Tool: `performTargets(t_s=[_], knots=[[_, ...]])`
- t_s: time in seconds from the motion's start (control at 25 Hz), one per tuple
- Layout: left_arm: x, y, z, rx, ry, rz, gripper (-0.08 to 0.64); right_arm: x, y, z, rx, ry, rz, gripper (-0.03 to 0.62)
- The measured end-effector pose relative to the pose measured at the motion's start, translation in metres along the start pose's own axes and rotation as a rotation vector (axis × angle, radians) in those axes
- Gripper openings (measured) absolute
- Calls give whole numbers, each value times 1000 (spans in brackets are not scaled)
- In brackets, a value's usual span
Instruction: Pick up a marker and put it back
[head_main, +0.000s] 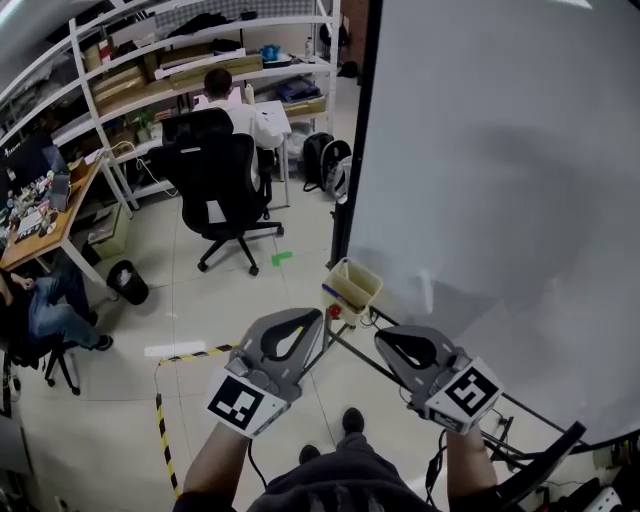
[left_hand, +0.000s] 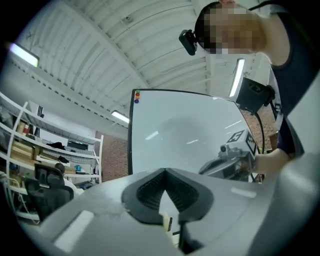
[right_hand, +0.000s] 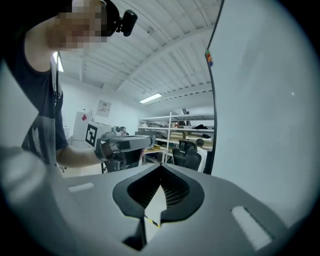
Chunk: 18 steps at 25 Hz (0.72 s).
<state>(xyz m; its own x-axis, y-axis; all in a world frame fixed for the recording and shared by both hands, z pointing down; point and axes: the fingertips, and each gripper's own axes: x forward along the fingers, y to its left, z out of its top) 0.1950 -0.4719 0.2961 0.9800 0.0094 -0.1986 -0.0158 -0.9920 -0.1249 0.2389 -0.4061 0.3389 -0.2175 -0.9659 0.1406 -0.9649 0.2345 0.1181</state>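
A small beige box (head_main: 354, 283) hangs at the lower left corner of the whiteboard (head_main: 500, 180); a dark marker (head_main: 331, 293) pokes out of it. My left gripper (head_main: 301, 325) hovers just below and left of the box, shut with nothing in it. My right gripper (head_main: 400, 343) is level with it to the right, in front of the board's lower edge, also shut and empty. In the left gripper view, the jaws (left_hand: 165, 171) meet at the tip, with the whiteboard (left_hand: 190, 135) and right gripper (left_hand: 235, 152) beyond. In the right gripper view, the jaws (right_hand: 161, 166) are closed, facing the left gripper (right_hand: 125, 145).
The whiteboard's stand legs (head_main: 510, 415) run along the floor under my right gripper. Yellow-black tape (head_main: 162, 425) marks the floor at left. A person sits in a black office chair (head_main: 218, 185) by the shelves (head_main: 170, 60). A black bin (head_main: 128, 281) stands near a desk (head_main: 45, 215).
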Motion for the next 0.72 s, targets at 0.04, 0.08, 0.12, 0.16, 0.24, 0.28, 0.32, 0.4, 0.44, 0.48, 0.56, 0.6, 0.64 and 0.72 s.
performTargets(t_s=[0.04, 0.08, 0.12, 0.16, 0.24, 0.28, 0.32, 0.4, 0.44, 0.48, 0.56, 0.6, 0.64, 0.72], knots=[[-10, -2, 2, 8, 3, 9, 6, -1, 10, 6, -16, -13, 8, 2], [-20, -4, 4, 13, 6, 17, 6, -2, 20, 11, -28, -20, 14, 0], [-29, -7, 5, 18, 10, 23, 6, -3, 27, 12, -34, -22, 15, 0], [-36, -10, 6, 23, 15, 28, 6, -5, 34, 12, -36, -20, 15, 0], [-48, -16, 7, 27, 23, 40, 6, -10, 45, 11, -33, -13, 13, 0], [-54, -19, 8, 25, 24, 46, 6, -12, 50, 11, -33, -10, 14, 0], [-59, -22, 9, 22, 25, 52, 6, -14, 55, 11, -38, -11, 18, 0], [-67, -27, 14, 20, 25, 58, 6, -18, 66, 15, -53, -17, 29, 2], [-69, -30, 17, 20, 25, 60, 6, -20, 70, 17, -59, -22, 34, 0], [-70, -33, 20, 21, 25, 63, 6, -22, 74, 19, -62, -24, 39, 0], [-70, -40, 27, 31, 24, 72, 6, -28, 78, 23, -72, -25, 52, 2], [-70, -45, 30, 42, 25, 77, 6, -31, 79, 26, -81, -29, 62, 2], [-69, -51, 33, 54, 30, 82, 6, -35, 79, 27, -86, -35, 72, 0], [-67, -66, 36, 67, 51, 87, 6, -46, 80, 30, -89, -53, 90, 0]])
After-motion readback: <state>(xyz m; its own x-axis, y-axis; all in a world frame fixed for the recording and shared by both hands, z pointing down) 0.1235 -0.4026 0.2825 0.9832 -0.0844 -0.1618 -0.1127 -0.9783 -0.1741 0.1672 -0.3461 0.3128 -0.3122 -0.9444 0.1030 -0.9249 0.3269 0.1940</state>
